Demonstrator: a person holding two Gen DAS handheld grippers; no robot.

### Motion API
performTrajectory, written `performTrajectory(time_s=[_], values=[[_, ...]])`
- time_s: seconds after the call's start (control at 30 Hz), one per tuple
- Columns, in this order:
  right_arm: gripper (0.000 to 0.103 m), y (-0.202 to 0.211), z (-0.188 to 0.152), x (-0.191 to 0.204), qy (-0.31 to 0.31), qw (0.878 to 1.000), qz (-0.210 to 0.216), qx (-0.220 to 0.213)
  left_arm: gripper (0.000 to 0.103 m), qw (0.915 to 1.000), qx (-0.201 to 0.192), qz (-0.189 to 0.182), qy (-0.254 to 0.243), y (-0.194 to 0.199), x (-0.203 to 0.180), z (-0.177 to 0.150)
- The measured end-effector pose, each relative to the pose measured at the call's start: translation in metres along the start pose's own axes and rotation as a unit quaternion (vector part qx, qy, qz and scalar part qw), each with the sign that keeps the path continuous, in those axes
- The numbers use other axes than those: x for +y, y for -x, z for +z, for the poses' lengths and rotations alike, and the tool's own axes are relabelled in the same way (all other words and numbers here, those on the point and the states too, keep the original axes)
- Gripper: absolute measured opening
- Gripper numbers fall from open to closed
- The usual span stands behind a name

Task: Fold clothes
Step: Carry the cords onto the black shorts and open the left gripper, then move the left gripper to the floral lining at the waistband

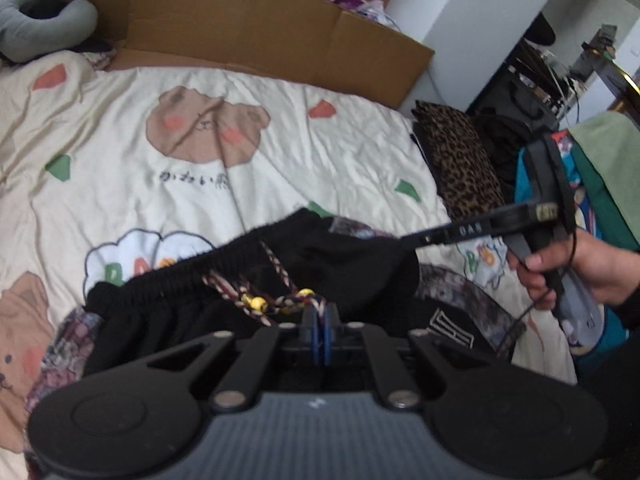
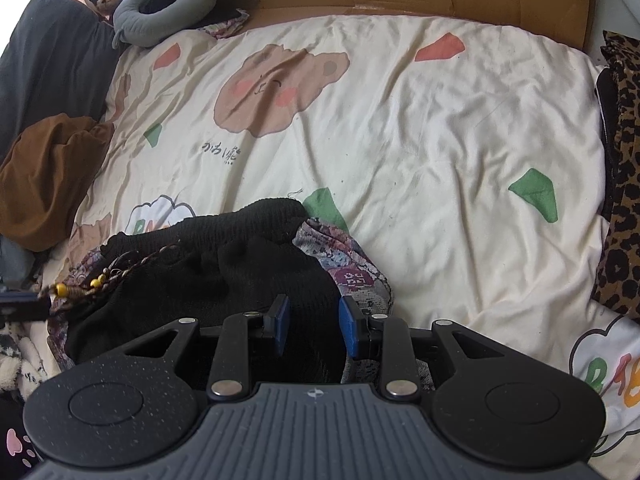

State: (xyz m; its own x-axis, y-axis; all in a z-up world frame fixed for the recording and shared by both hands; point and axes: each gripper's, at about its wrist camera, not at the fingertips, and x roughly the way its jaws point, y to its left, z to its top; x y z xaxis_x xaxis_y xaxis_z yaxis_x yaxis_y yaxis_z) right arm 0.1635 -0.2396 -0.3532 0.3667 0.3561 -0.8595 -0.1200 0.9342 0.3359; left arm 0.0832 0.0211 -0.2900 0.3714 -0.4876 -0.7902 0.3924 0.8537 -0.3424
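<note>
A black garment with an elastic waistband [image 1: 240, 280] and a braided drawstring with gold beads [image 1: 256, 302] lies bunched on a cream bear-print bedspread [image 1: 320, 152], over a patterned cloth [image 2: 352, 268]. My left gripper [image 1: 320, 320] is shut on the garment's edge near the drawstring. My right gripper [image 2: 312, 324] is open, its blue pads [image 2: 282, 328] standing either side of a fold of the black garment [image 2: 248, 264]. In the left wrist view the right gripper [image 1: 408, 240] reaches in from the right, at the garment's right end.
A cardboard sheet [image 1: 248, 28] stands at the far edge of the bed. A leopard-print cloth [image 2: 624, 200] lies at the right edge, a brown garment [image 2: 44, 176] and a grey neck pillow [image 2: 160, 8] at the left. Cluttered shelves [image 1: 540, 80] stand beyond the bed.
</note>
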Motion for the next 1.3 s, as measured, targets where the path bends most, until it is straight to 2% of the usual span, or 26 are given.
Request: performTrajectory(time_s=[0.3,0.47,0.6,0.83,1.1,1.3], values=[[0.03,-0.008,-0.002,-0.002,0.001,1.0,-0.004,0.006,0.006,0.9972,0.068,-0.022,0.021,-0.027,-0.001,-0.041],[0.03,-0.007,0.0,-0.001,0.005,1.0,-0.006,0.003,0.016,0.9964,0.076,-0.025,0.028,-0.019,0.004,-0.046],[0.03,-0.004,0.005,-0.001,0.009,1.0,-0.007,-0.005,0.016,0.9971,0.067,-0.003,0.036,-0.01,0.016,-0.04],[0.03,-0.007,0.016,-0.006,0.02,1.0,-0.012,-0.013,0.016,0.9957,0.042,0.058,0.059,0.001,0.058,-0.018],[0.03,-0.023,0.034,-0.019,0.03,0.999,-0.022,-0.016,0.02,0.9886,0.014,0.119,0.091,0.002,0.113,0.008],[0.03,-0.039,0.049,-0.021,0.047,0.998,-0.027,-0.016,0.021,0.9831,0.014,0.15,0.104,-0.011,0.149,0.018]])
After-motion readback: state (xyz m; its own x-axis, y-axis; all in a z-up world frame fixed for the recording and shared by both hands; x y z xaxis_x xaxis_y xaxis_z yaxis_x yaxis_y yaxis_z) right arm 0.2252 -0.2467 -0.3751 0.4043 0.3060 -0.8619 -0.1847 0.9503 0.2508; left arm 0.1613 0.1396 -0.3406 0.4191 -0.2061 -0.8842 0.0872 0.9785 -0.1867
